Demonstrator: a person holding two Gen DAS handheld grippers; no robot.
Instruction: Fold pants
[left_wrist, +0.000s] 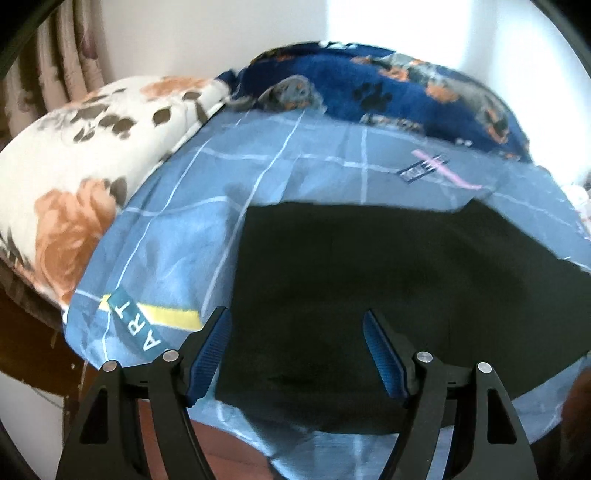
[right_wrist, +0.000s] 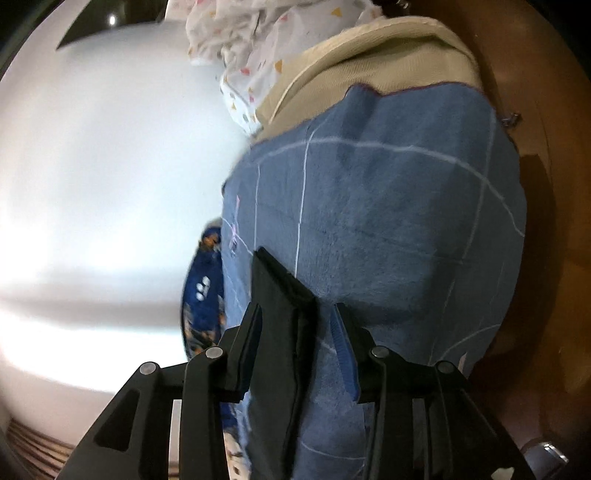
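The black pants (left_wrist: 369, 277) lie flat on a blue checked bedsheet (left_wrist: 314, 166) in the left wrist view. My left gripper (left_wrist: 295, 312) hovers over their near part with its jaws wide apart and nothing between the blue pads (left_wrist: 210, 350). The right wrist view is rolled sideways. There a folded edge of the black pants (right_wrist: 280, 295) stands between the fingers of my right gripper (right_wrist: 295, 314). A gap of bedsheet (right_wrist: 388, 221) shows between the cloth and the right pad (right_wrist: 343, 350), so the pads do not press on it.
A floral pillow (left_wrist: 74, 166) and a dark blue paw-print blanket (left_wrist: 369, 85) lie at the far side of the bed, by a curtain (left_wrist: 55, 55). A beige cloth (right_wrist: 369, 59) and a white patterned cloth (right_wrist: 258, 55) sit past the sheet. Brown floor (right_wrist: 554, 184) borders the bed.
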